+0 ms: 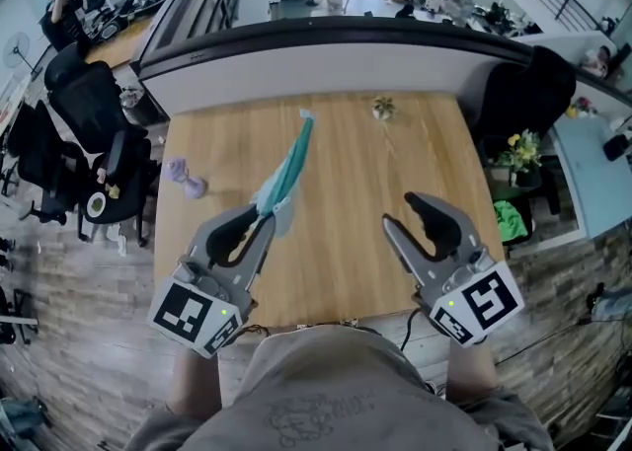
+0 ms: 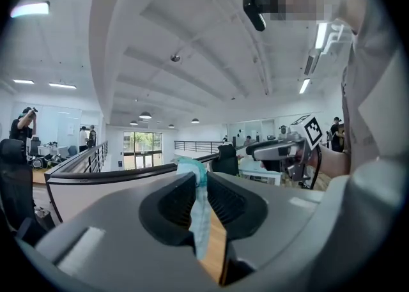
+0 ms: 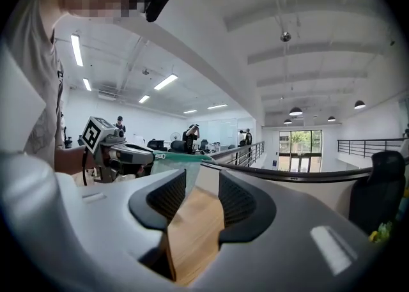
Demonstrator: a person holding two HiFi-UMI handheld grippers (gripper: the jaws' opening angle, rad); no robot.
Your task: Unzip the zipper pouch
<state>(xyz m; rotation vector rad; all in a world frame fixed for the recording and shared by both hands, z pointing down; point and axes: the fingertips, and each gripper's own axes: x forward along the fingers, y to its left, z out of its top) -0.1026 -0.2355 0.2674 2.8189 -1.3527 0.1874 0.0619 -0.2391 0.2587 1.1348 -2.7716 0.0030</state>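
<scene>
Two ribbed pads (image 2: 174, 202) of the left gripper (image 2: 197, 185) are pressed together on the lower edge of the zipper pouch (image 2: 199, 220), whose thin pale fabric stands upright between them with a teal strip at its top. In the head view the pouch (image 1: 291, 168) rises out of the left gripper (image 1: 262, 220) and slants up and away over the wooden table (image 1: 346, 262), its teal band running along its length; whether the zipper is open or closed cannot be made out.

The right gripper (image 3: 203, 198) has its jaws standing wide apart, with only bare table wood showing between them. It hovers over the table's right half (image 1: 400, 212), well apart from the pouch, which shows in its own view off to the left (image 3: 171, 164).

A small purple object (image 1: 185, 178) lies on the table's left side, and a small greenish object (image 1: 383, 107) sits near the far edge. Black office chairs (image 1: 94, 113) stand on the floor to the left of the table.
</scene>
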